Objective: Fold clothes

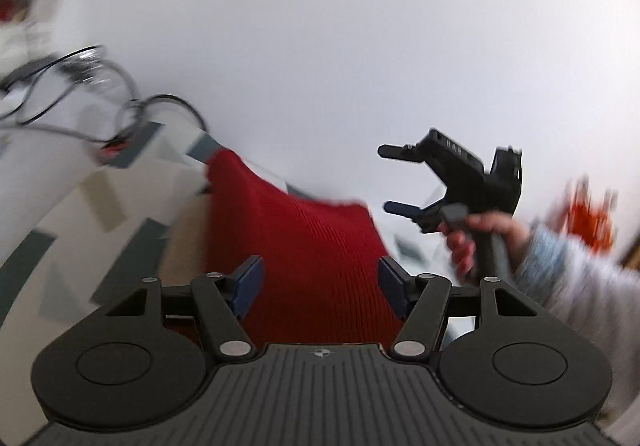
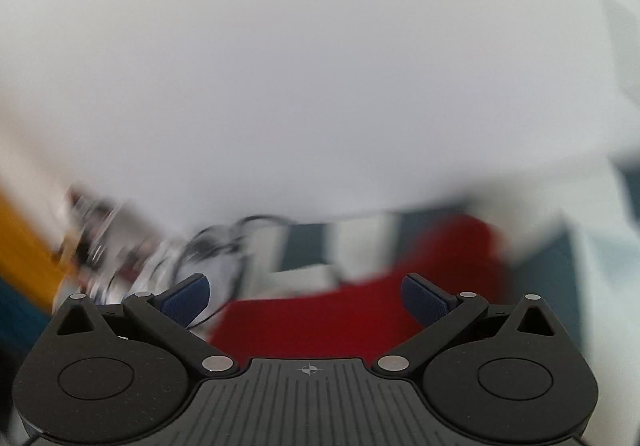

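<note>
I see the red knitted garment point(image 1: 304, 258) lying on a patterned cover of white, grey and dark teal blocks point(image 1: 100, 206), its ribbed weave clear from my left wrist camera and its far edge running in a fairly straight line. My left gripper point(image 1: 320, 282) hovers just above the near part of the knit with its blue pads point(image 1: 250, 282) apart and nothing pinched between them. From the right wrist camera the garment point(image 2: 360, 310) is a blurred red patch below my right gripper point(image 2: 306, 298), whose jaws stand spread wide and hold nothing; the same gripper point(image 1: 400, 180) shows in the left view, gripped by a hand point(image 1: 480, 242) in a light sleeve. I can make out no containers. Tangled dark cables point(image 1: 92, 86) lie beyond the cover, and a plain white wall point(image 1: 360, 26) fills the background.
</note>
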A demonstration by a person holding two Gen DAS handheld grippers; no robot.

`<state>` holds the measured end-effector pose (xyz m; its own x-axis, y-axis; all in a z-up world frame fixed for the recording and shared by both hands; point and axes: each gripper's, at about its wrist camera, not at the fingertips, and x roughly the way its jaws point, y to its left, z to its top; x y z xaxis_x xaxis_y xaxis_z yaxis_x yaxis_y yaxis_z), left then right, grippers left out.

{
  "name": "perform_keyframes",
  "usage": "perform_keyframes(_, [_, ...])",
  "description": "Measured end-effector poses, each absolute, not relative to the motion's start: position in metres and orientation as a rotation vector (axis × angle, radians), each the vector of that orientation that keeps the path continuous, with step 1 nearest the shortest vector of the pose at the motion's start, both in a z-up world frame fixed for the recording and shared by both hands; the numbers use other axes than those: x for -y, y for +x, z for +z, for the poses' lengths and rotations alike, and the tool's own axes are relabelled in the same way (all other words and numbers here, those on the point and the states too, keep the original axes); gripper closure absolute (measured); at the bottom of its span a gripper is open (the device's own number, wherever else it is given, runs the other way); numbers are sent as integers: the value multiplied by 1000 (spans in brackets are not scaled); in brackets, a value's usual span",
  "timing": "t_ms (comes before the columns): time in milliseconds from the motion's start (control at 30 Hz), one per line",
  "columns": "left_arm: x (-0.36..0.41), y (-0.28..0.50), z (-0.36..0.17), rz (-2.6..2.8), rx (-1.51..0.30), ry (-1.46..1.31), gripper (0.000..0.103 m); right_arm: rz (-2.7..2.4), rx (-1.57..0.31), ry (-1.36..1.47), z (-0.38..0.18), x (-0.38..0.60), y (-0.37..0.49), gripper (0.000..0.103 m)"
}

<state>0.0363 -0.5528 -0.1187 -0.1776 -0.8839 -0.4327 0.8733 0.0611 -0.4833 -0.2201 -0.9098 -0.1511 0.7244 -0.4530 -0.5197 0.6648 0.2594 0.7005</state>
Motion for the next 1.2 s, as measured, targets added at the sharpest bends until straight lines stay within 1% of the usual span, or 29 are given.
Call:
perform_keyframes(133, [562, 26, -133, -1510, -850, 40, 39, -794, -246, 1141, -189, 907, -250, 1])
perform_keyframes(200, [565, 27, -142, -1478, -886, 54, 40, -779, -242, 1173, -201, 909, -252, 1])
perform_keyframes(333, [576, 23, -151, -1443, -897, 105, 40, -767, -223, 1228, -227, 925, -243, 1])
perform_keyframes(367, [578, 21, -151, -1431, -896, 114, 40, -766, -217, 1239, -233, 929, -240, 3])
perform_keyframes(400, [580, 20, -151, -1420, -896, 121, 40, -764, -210, 1250, -239, 932, -237, 11])
perform_keyframes(467, [581, 17, -152, -1403, -888, 135, 40, -758, -184, 1263, -247, 937, -230, 16])
perform_keyframes(533, [583, 14, -153, -1388, -879, 154, 40, -729, -178, 1300, -252, 943, -219, 28])
perform_keyframes(600, [586, 12, -153, -1380, -869, 184, 41, -725, -194, 1310, -254, 946, -209, 59])
perform_keyframes(700, [591, 12, -154, -1371, -866, 212, 41, -760, -205, 1264, -253, 938, -204, 72])
perform_keyframes(800, [595, 15, -155, -1369, -864, 232, 41, -796, -151, 1272, -253, 921, -214, 76])
perform_keyframes(933, [607, 23, -154, -1400, -862, 270, 41, -861, -84, 1322, -256, 889, -251, 77])
perform_keyframes(1200, [658, 27, -155, -1562, -879, 382, 41, -949, 30, 1482, -262, 773, -327, 79])
